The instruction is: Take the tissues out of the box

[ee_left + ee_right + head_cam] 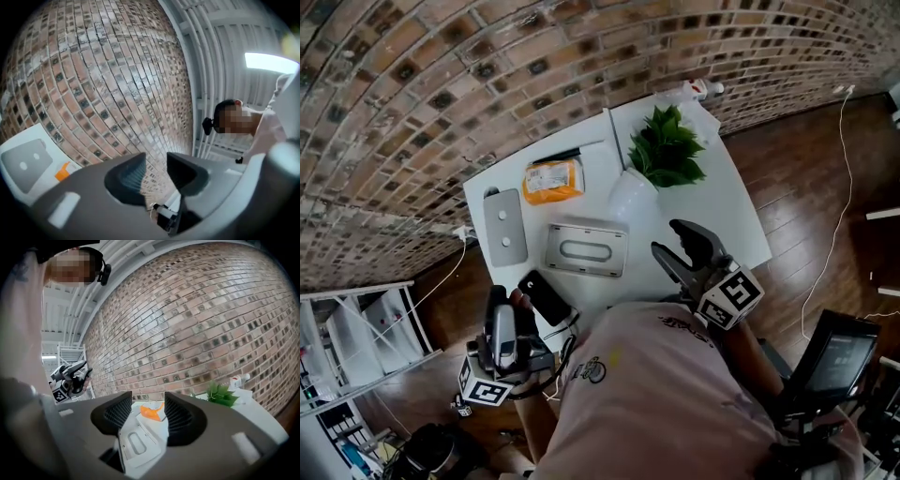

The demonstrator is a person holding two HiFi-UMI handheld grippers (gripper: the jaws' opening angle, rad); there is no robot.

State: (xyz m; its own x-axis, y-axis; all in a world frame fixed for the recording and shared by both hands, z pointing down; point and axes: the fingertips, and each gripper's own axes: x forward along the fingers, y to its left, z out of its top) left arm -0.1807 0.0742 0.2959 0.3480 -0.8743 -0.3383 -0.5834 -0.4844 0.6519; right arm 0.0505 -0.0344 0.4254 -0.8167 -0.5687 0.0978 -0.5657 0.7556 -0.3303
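Head view, left to right: our left gripper (157, 164) hangs by the near corner of the table (731, 216), jaws spread on nothing; one grey tissue box (586, 249) lies flat mid-table, its single oval slot up; our right gripper (667, 238) hovers near it, also spread and empty. No sheet shows, so we expect soft, light, tear-prone tissue, pinched gently through that slot.

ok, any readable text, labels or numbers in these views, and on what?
None readable in any view.
Orange packet: print too blurred.
Shirt: small chest print, too small to read.
Bottle: too small to read.
Marker cubes: square patterns only, no letters.
Tissue box: no print visible.
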